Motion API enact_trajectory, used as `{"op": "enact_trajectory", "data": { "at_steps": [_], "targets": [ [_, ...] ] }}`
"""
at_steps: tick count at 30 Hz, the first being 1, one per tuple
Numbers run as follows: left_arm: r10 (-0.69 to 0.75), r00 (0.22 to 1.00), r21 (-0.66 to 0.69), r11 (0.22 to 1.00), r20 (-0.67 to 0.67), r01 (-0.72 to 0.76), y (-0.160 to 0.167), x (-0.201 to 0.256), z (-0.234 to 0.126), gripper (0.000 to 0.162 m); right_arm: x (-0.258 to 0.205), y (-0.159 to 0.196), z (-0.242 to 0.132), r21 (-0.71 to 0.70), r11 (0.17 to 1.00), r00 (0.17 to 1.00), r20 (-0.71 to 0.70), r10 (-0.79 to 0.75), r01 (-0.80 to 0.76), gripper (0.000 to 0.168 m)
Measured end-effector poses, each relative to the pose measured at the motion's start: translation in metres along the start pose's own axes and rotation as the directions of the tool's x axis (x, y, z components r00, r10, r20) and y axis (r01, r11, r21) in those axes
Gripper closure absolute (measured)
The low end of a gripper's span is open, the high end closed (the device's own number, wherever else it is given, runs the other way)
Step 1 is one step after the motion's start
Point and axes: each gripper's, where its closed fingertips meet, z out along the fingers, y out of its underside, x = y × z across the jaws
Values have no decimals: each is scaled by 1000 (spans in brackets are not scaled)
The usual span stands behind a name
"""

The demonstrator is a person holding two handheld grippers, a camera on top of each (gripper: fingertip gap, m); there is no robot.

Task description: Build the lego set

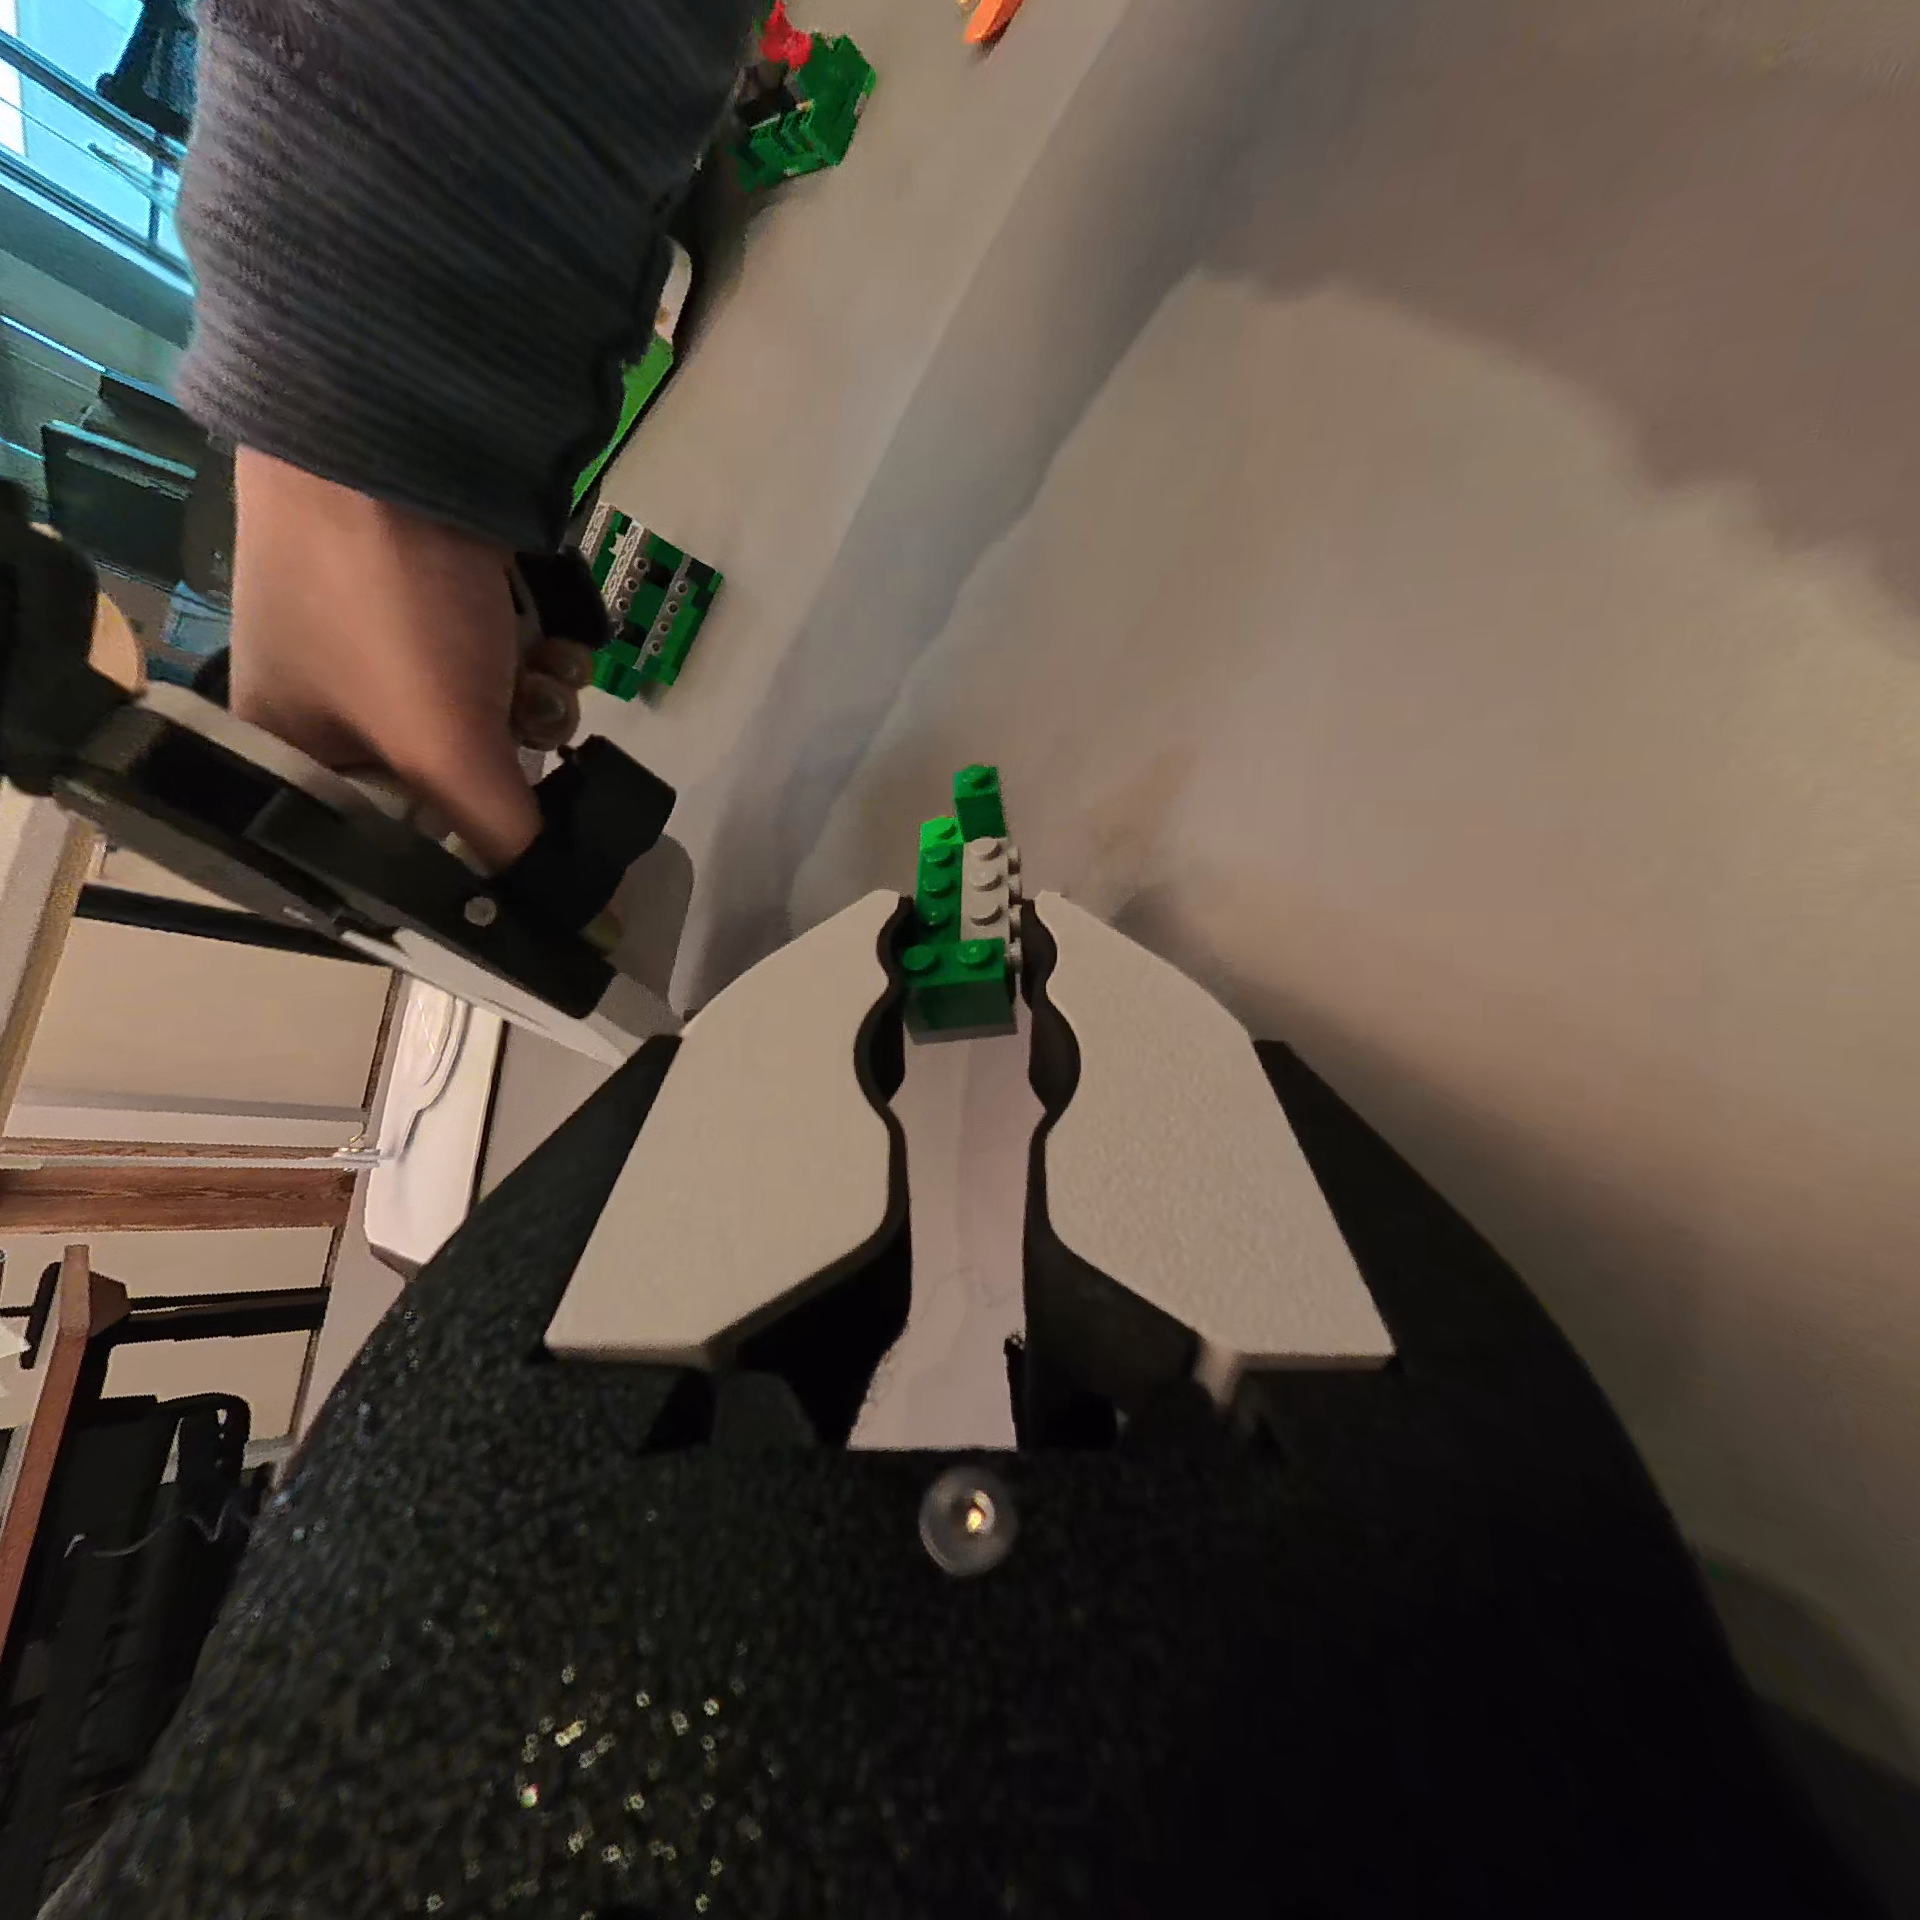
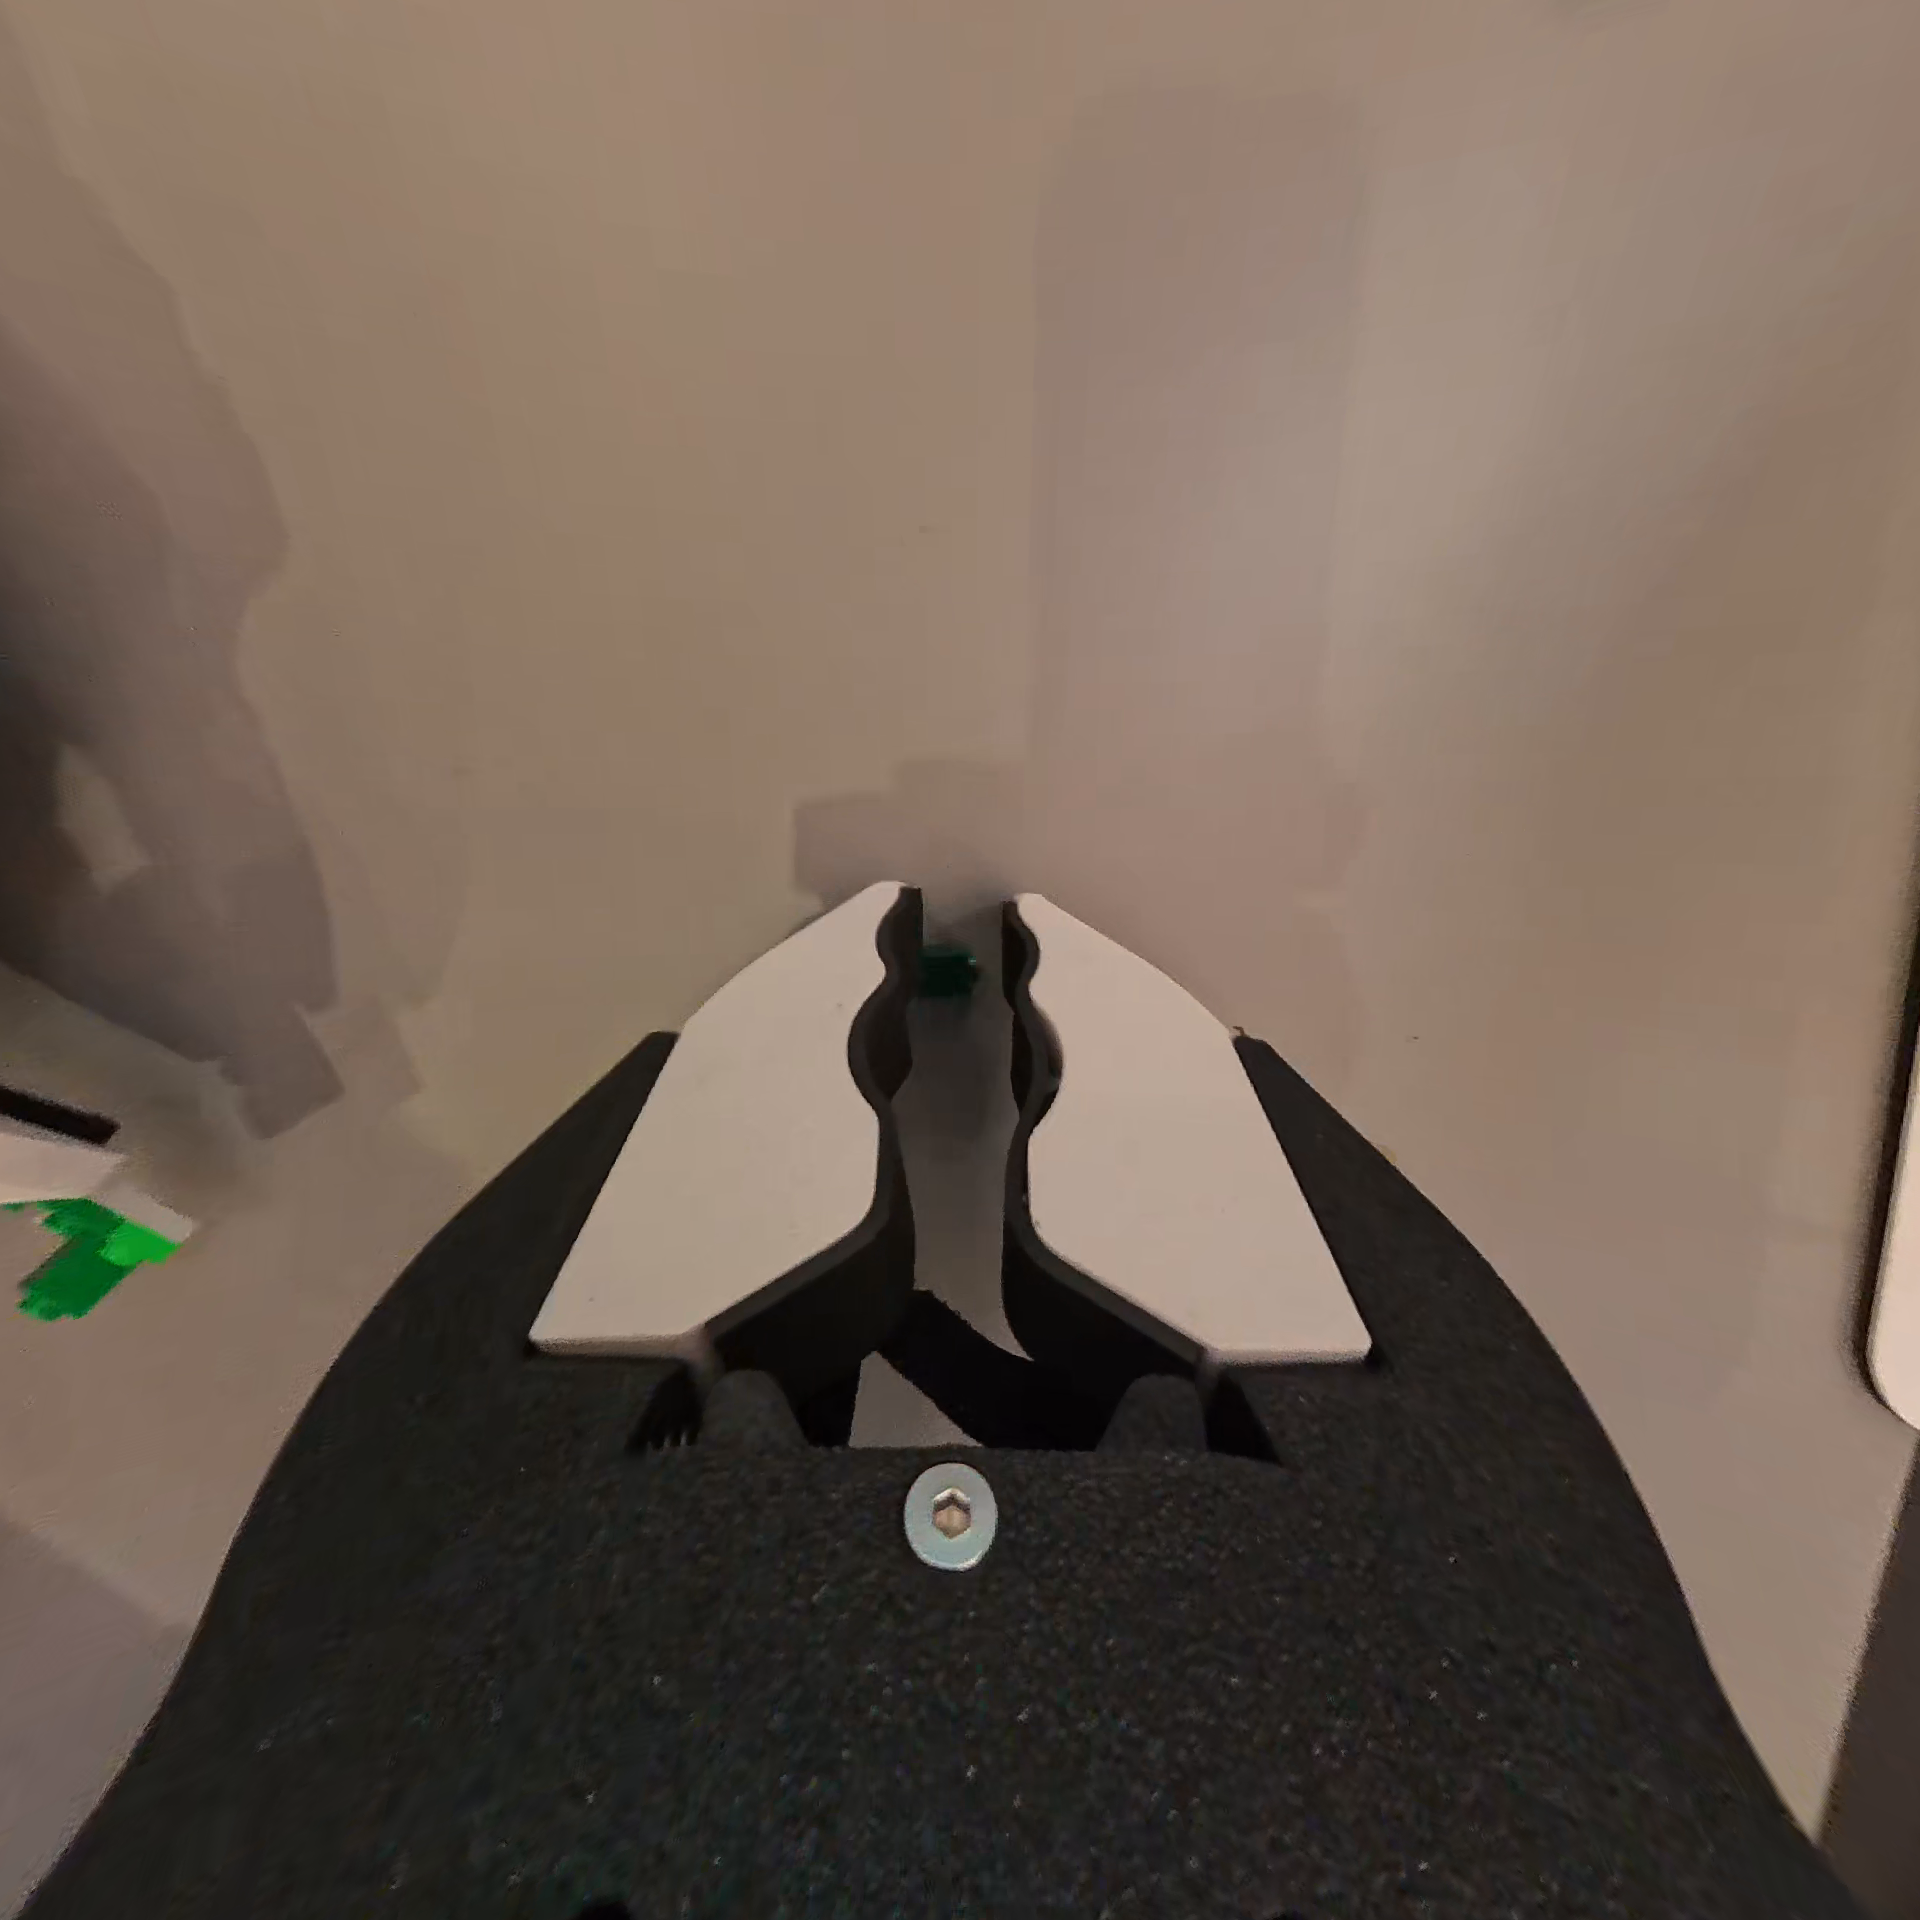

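Observation:
My left gripper (image 1: 971,906) is shut on a small green and grey lego assembly (image 1: 961,935), which pokes out past the fingertips above the pale table (image 1: 1351,623). My right gripper (image 2: 961,906) is nearly closed on a small dark green lego piece (image 2: 945,971), which is partly hidden between the fingers. The right gripper also shows at the left of the left wrist view (image 1: 436,883), held by a person's hand (image 1: 364,644); its tips are hidden there.
A green, grey and black lego build (image 1: 649,608) lies on the table beyond the hand. A second green build with red parts (image 1: 805,104) and an orange piece (image 1: 992,21) lie farther off. A white sheet with green print (image 2: 94,1257) lies at the left. There is about 15 cm between the tips of the two grippers.

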Motion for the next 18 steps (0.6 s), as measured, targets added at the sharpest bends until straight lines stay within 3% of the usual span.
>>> {"op": "enact_trajectory", "data": {
  "at_steps": [2,3,9,12,15,16,18],
  "targets": [
    [-5,1000,-5,1000,10,5,2,-3,-2,143,-3,1,-2,16,1000,1000,15,-2,2,158],
    [-11,1000,-6,1000,14,12,3,-4,-2,143,-3,1,-4,39,999,1000,6,-14,14,168],
    [-43,999,-22,999,28,44,8,-8,-3,143,-3,10,-21,195,981,999,-47,-11,20,168],
    [-44,999,-18,999,24,44,6,-7,-2,143,-7,18,-30,230,952,980,-46,-196,201,161],
    [-40,999,-24,999,16,40,7,-5,-1,143,-12,17,-35,238,852,885,-94,-457,466,156],
    [-42,999,-27,999,16,42,8,-5,-1,143,-10,14,-33,238,843,876,-98,-473,482,156],
    [-48,999,-30,998,20,49,10,-7,-2,143,-9,17,-23,183,906,922,-1,-388,381,150]
  ]
}}
